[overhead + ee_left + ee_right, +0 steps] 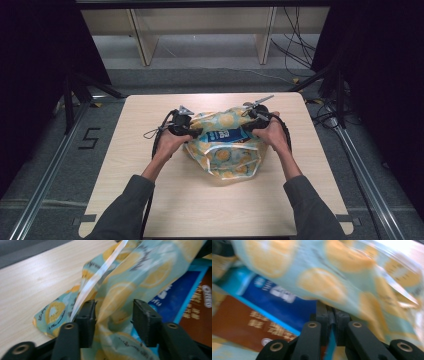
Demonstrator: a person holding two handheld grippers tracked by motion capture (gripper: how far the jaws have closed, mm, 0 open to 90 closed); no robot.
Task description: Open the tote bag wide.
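Lemon-print bag around blue-and-brown box, lettering unreadable; left gripper fingers half-open astride fabric, right gripper fingers pinching the box's edge.

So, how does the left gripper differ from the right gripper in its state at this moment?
The left gripper has its jaws apart, with loose cloth of the lemon-print bag between them; the right gripper has its jaws closed together on a thin edge at the bag's mouth. In the high view, the left gripper is at the bag's left side, the right gripper at its right side. Both are at the opening, where a blue box shows.
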